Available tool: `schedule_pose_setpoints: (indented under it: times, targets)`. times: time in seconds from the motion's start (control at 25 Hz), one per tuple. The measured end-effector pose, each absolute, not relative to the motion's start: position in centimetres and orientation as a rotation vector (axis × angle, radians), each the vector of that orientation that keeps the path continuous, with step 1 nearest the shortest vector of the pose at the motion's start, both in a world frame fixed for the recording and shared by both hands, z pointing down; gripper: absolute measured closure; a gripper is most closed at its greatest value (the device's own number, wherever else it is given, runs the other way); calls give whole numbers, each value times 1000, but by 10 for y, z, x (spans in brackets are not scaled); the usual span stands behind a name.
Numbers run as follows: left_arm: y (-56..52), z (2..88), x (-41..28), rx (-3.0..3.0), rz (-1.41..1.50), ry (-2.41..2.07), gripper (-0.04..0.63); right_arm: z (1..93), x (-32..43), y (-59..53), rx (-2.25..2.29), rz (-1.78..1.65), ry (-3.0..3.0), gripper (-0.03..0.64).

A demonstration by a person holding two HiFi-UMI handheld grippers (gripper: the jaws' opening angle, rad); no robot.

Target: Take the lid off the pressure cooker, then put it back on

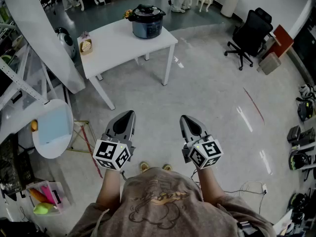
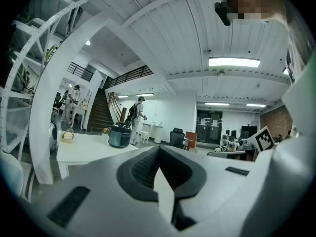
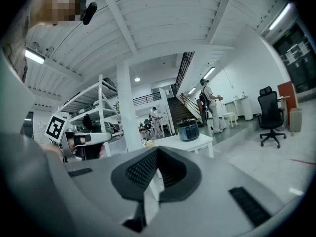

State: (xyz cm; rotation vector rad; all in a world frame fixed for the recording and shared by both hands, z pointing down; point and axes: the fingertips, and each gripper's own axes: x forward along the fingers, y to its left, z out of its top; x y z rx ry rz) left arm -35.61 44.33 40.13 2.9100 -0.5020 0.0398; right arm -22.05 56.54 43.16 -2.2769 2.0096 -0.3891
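Both grippers are clenched on nothing. The left gripper (image 1: 130, 113) and right gripper (image 1: 184, 118) sit side by side, jaws pressed together with only air in front, pointing roughly level.

Just behind and outboard of the right gripper a thin cable (image 1: 245, 186) trails over the floor (image 1: 207, 88). A careless sidestep could snag it.

Ahead of both grippers lies a wide stretch of bare floor, so nothing has been reached yet. The first risk is arriving with the jaws shut as they are now. They would knock the lid instead of straddling its handle.

Farther ahead, slightly to the left gripper's side, stands the white bench (image 1: 116, 46). A small container (image 1: 86, 46) sits at its end beyond the left gripper and could be swept off by a wide reach.

The pressure cooker (image 1: 146, 23) stands at the bench's far right part, well apart from both grippers, with its dark lid (image 1: 145, 9) on. The lid is probably locked by a twist. Pulling straight up could drag the whole pot towards the nearby edge, unless the other gripper steadies the body.

Beyond the bench a person (image 2: 138, 113) stands close by, and a lid swung outward could go their way.
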Motion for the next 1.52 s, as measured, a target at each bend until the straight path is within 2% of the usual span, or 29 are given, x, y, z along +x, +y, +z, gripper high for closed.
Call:
schedule_pose_setpoints:
  times: [0.8,1.52]
  targets:
    - [375,412,-331,2907,48,-369,594,449,-211,499,-2366,-359,1936,620]
    - [232,402,-188,2906,25,-404,593,437,-79,342,-2248,-374,2039,620]
